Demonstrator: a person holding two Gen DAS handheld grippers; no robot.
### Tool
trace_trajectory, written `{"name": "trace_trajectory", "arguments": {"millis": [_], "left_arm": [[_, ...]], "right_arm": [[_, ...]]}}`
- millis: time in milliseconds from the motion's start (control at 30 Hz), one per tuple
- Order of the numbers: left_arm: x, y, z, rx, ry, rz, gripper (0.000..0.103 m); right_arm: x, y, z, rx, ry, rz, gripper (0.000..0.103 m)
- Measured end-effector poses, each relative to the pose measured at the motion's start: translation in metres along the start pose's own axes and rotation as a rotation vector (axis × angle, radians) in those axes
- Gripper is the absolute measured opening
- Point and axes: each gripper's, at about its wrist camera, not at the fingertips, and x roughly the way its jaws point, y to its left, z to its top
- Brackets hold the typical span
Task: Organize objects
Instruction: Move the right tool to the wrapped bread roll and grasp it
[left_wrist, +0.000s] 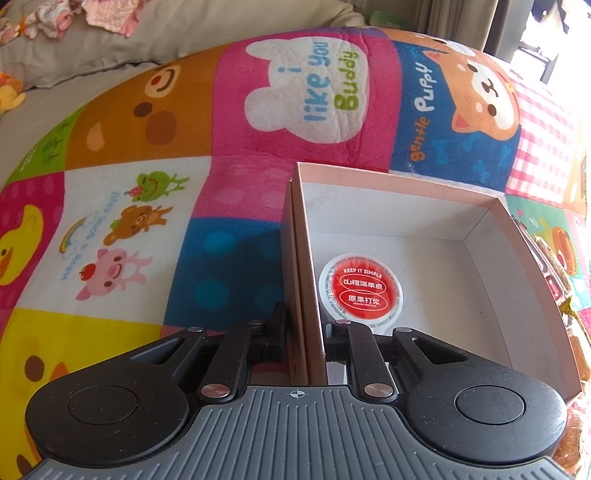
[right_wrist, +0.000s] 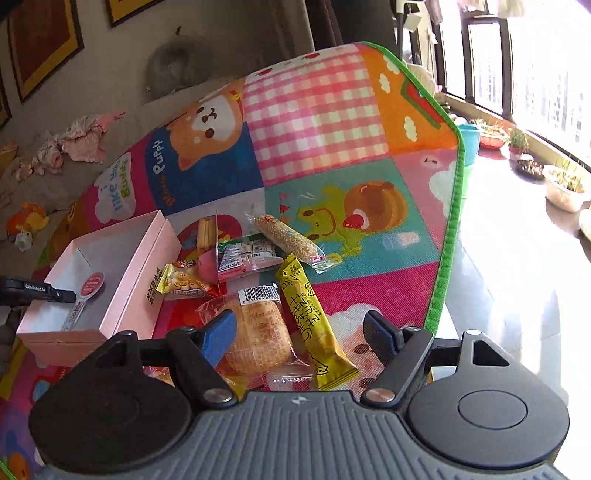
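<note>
Right now, two handheld claws work over a colourful cartoon play mat (right_wrist: 317, 110) on the floor, where the job is tidying loose snacks into a pink cardboard box (right_wrist: 140, 273). In the left wrist view, the left claw (left_wrist: 303, 332) is pinched narrow on the box's near left wall (left_wrist: 308, 295), one finger outside and one inside, steadying it. Inside the box lies a single item, a round red-lidded snack cup (left_wrist: 361, 291) with a pull tab, close to that gripped wall. In the right wrist view, the right claw (right_wrist: 301, 334) hovers with its jaws wide and opening, holding nothing; beneath the gap sit a clear-wrapped bread bun (right_wrist: 255, 339) and, at its three o'clock, a long yellow snack bar (right_wrist: 314, 325), the two touching. Further out, at twelve o'clock from the bun, lie a pink and white packet (right_wrist: 247, 260), a sesame stick (right_wrist: 286, 236) in a clear wrapper, a small yellow candy packet (right_wrist: 183, 284) and a packet of biscuit sticks (right_wrist: 207, 230). The box sits at about ten o'clock from the pile. The main risk, as I judge it, is that the claw closes on both bun and bar at once, so one slips free on the way across. Crinkly film may also slide between the fingers, and a hard squeeze would likely crush the soft bun. If the left claw's thin hold on the wall shifts, the light box could tilt or skid and the item could miss the opening.
</note>
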Motion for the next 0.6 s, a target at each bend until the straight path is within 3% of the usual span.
{"name": "trace_trajectory", "arguments": {"millis": [200,367,467,600], "left_arm": [[-0.002,-0.001,-0.002,0.009,0.005,0.005,0.016],[-0.003,0.000,-0.002,0.016,0.009,0.003,0.016],[-0.003,0.000,-0.003,0.015,0.005,0.003,0.016],[-0.003,0.001,-0.003,0.015,0.004,-0.005,0.016]], "right_arm": [[0.030,0.025,0.008,-0.085,0.061,0.064,0.078],[0.068,0.026,0.014,-0.038,0.137,0.115,0.078],[0.081,0.023,0.012,-0.013,0.178,0.101,0.078],[0.080,0.019,0.004,0.011,0.212,0.070,0.057]]}}
